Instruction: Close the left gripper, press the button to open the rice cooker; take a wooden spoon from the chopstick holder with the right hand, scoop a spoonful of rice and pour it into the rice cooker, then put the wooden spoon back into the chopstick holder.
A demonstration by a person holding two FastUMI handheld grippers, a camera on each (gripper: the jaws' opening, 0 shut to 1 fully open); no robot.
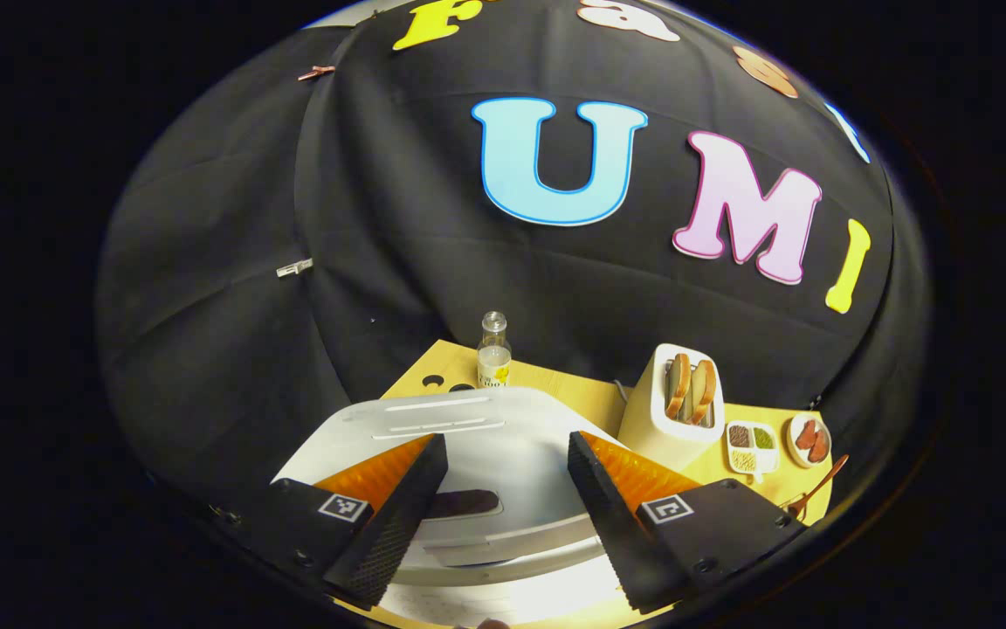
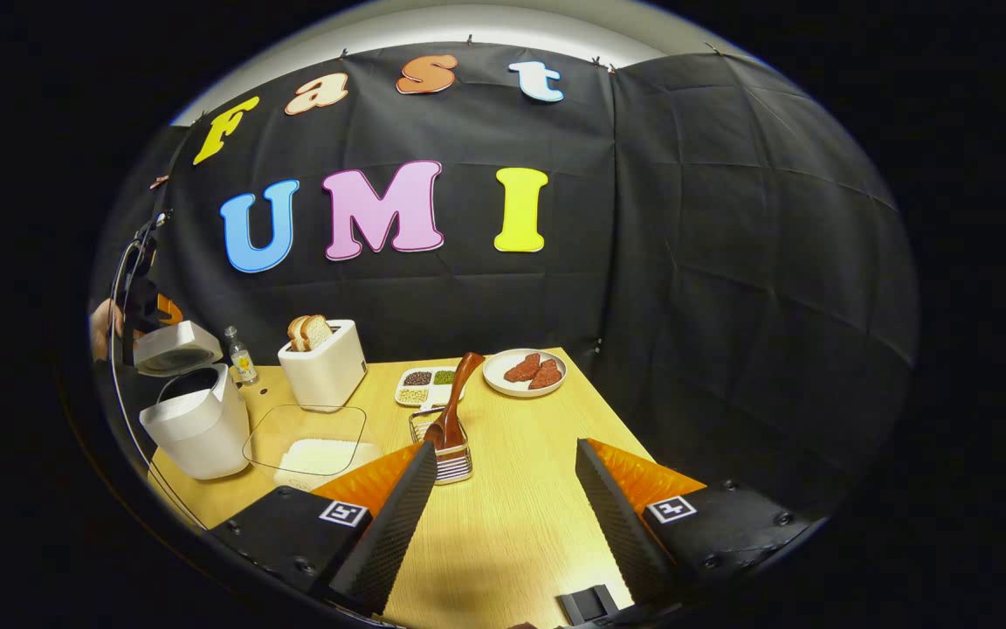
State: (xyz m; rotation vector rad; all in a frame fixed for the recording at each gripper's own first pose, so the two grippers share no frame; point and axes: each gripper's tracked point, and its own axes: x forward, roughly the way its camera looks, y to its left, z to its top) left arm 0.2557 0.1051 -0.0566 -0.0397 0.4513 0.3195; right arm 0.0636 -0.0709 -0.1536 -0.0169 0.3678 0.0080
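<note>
The cooker [image 2: 193,419] stands at the left edge of the table [image 2: 520,515], and in the right gripper view its lid [image 2: 175,348] is already raised, so the opening step looks done. What remains, as far as one can judge, is all the work with the spoon: taking it, scooping rice, pouring it into the cooker and putting the spoon back.

The spoon [image 2: 455,397] is in the holder [image 2: 446,454], leaning with its handle up toward the far right. The holder stands near the middle of the table, just beside the right edge of the rice tray [image 2: 315,450]. The tray lies between the cooker and the holder.

The right gripper [image 2: 503,498] hangs over the near part of the table with its jaws wide apart and nothing between them. The holder is just beyond its left finger [image 2: 398,507], a little to the left of the gap, so the spoon is near but not yet touched.

The left gripper [image 1: 503,489] is above the raised lid [image 1: 468,428], and its jaws are also wide apart and hold nothing. In its view the toaster [image 1: 673,402] stands to the right, and a small bottle [image 1: 494,354] is farther back
</note>
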